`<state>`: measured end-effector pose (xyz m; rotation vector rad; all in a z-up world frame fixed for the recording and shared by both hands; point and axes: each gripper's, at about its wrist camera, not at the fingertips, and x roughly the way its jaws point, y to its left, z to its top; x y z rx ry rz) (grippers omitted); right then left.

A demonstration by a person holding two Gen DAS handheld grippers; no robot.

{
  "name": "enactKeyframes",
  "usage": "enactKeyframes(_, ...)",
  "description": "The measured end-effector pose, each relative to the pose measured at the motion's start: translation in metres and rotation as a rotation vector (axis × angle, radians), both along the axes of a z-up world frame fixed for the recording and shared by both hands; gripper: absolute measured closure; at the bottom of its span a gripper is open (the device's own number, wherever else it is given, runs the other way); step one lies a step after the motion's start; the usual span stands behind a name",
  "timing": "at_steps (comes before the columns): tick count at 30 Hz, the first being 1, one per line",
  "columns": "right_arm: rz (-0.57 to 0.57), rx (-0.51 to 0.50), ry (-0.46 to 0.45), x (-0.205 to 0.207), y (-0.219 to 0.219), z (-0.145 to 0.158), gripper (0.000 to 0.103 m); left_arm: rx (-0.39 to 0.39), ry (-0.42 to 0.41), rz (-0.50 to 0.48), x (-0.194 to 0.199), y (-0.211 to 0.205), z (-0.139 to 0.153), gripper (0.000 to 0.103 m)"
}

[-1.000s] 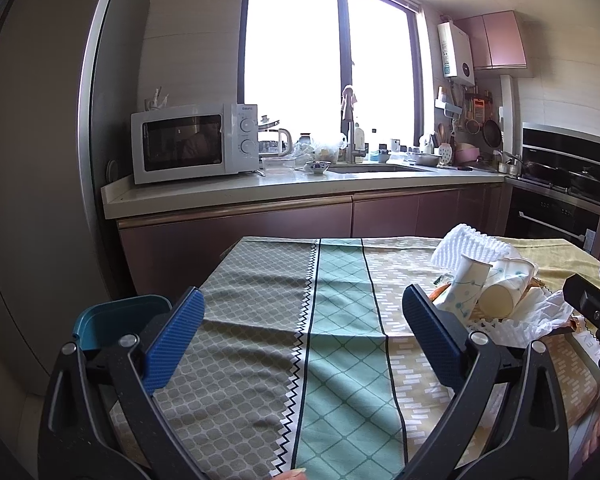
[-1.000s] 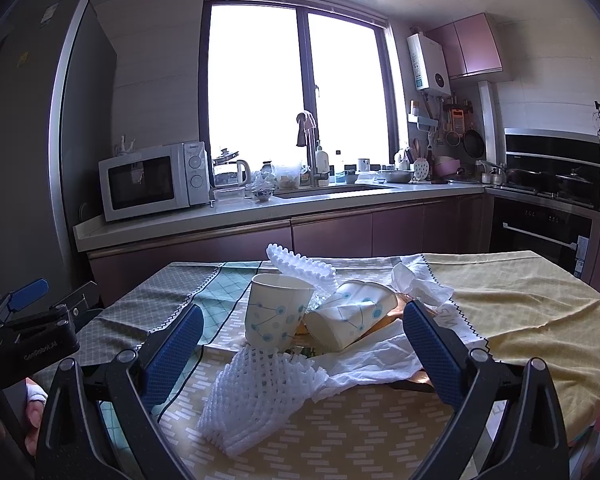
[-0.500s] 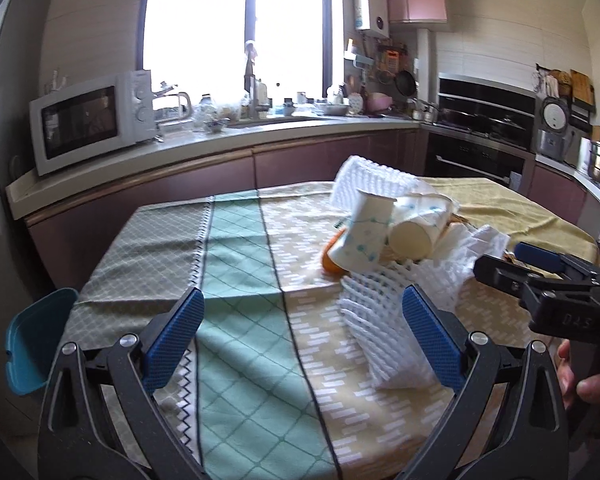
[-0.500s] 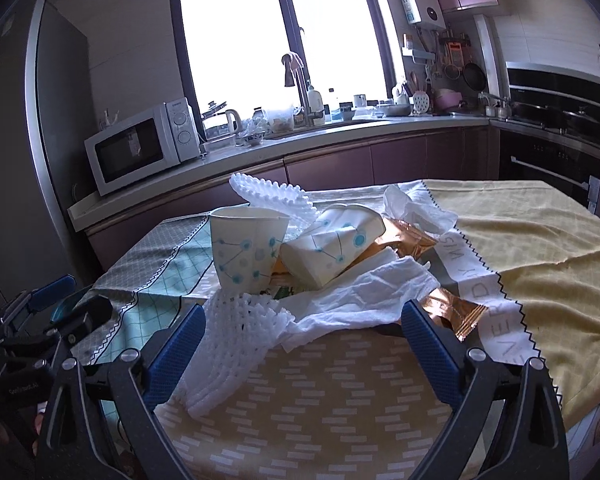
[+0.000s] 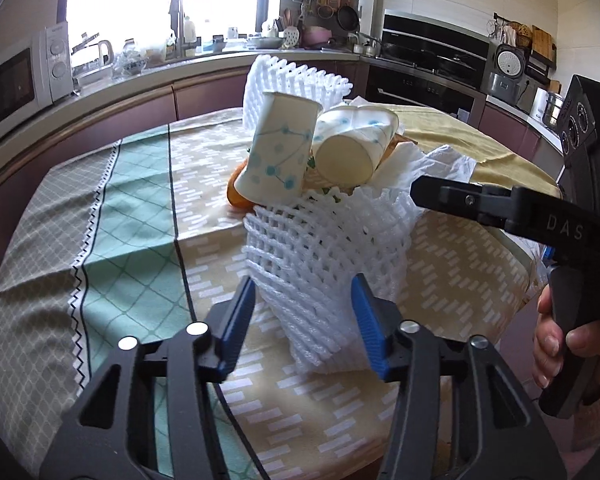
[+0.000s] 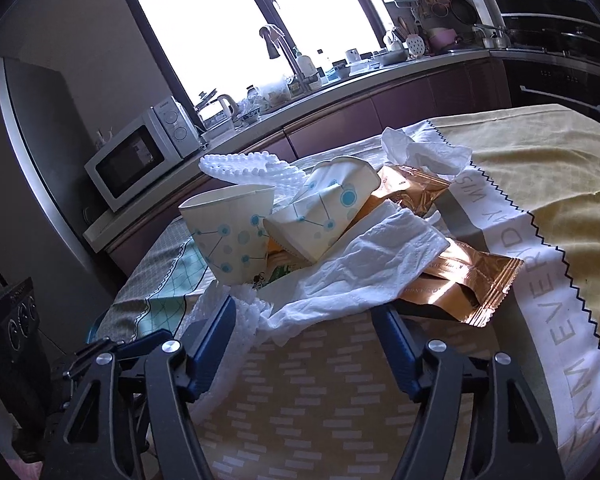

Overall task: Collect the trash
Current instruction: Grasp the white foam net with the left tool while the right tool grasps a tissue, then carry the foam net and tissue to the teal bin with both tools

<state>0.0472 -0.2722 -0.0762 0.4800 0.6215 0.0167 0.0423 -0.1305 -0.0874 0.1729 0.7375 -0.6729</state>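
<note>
Both grippers have dropped onto the trash heap on the table.
The left gripper, wide a second ago, is closing around the white foam net, not yet pinching; the right gripper is closing astride the tissue, unclenched. Paper cups lie behind.

foam net before upright cup | tipped cup right | all on table

Bright window, microwave on counter, purple cabinets.
</note>
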Motion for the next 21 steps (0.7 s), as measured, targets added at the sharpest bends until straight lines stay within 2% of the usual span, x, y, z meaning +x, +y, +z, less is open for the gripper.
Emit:
enactKeyframes(1,0.004,0.017,0.002,0.001,-0.002,-0.001,0.047,-0.007,0.023,-0.003,0.003,0.000,-0.003,0.070)
enactKeyframes(3,0.009,0.050,0.006,0.002,-0.005,-0.004,0.066,-0.020,0.035,0.000,0.007,0.003,-0.004,0.077)
enactKeyframes(4,0.014,0.063,0.002,0.002,-0.006,-0.005,0.070,-0.030,0.035,0.000,0.008,0.005,-0.003,0.085)
enactKeyframes(6,0.022,0.075,-0.008,0.000,-0.008,-0.004,0.090,-0.050,0.041,-0.005,0.010,0.010,-0.001,0.088)
enactKeyframes(11,0.044,0.059,-0.060,-0.007,-0.006,0.011,0.098,-0.086,0.030,-0.013,0.007,0.026,0.011,0.090)
enactKeyframes(18,0.124,0.005,-0.154,-0.015,0.014,0.045,0.100,-0.137,-0.028,0.015,-0.006,0.067,0.040,0.090)
enactKeyframes(21,0.177,-0.029,-0.199,-0.018,0.028,0.063,0.100,-0.154,-0.055,0.058,-0.009,0.095,0.053,0.090)
